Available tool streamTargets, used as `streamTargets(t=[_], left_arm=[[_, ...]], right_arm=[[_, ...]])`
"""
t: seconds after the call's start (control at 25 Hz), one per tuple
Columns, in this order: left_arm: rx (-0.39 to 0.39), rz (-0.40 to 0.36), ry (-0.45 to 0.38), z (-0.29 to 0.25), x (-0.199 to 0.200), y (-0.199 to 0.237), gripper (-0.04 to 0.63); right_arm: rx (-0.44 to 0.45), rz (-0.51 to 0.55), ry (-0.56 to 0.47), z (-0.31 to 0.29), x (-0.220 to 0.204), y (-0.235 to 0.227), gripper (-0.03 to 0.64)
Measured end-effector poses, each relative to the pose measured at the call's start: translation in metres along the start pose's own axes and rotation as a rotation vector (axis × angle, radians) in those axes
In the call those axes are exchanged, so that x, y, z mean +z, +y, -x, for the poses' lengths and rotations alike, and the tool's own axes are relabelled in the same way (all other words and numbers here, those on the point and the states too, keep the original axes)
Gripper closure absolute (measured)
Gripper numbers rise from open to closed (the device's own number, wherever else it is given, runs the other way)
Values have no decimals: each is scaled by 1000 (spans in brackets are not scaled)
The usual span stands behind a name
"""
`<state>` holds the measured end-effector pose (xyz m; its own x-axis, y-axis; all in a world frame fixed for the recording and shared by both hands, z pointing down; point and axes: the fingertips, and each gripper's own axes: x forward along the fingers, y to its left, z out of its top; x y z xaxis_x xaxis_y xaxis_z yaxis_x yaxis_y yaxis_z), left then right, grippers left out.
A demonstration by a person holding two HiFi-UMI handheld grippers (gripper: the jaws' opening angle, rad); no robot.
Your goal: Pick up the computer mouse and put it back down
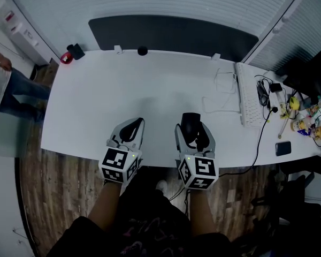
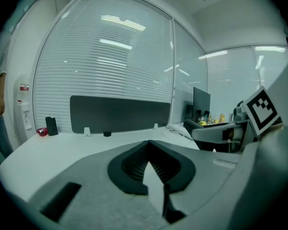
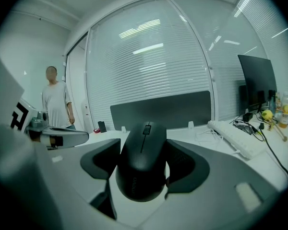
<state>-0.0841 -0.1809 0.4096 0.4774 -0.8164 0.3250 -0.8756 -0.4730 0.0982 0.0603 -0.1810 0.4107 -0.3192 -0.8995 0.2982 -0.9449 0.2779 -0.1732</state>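
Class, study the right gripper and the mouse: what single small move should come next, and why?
Probably lower the mouse straight down onto the bare desk before opening. The right gripper is shut on its sides, and the desk beneath is free; the keyboard lies well off to the right. How high the mouse hangs is unclear.

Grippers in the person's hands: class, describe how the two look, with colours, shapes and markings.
The left gripper and right gripper match. Each has a pale grey shell, tongs lined with dark ribbed pads, and a white cube with black square markers at the rear. No cables show on them. The forearms are bare of sleeves.
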Motion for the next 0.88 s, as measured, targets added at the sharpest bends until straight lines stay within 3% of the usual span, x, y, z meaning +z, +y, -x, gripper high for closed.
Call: streamTargets(t=[0.88], left_arm=[[15,-98,-195,36,89,-34,595]], right_arm=[[20,50,-228,57,98,-4,309]])
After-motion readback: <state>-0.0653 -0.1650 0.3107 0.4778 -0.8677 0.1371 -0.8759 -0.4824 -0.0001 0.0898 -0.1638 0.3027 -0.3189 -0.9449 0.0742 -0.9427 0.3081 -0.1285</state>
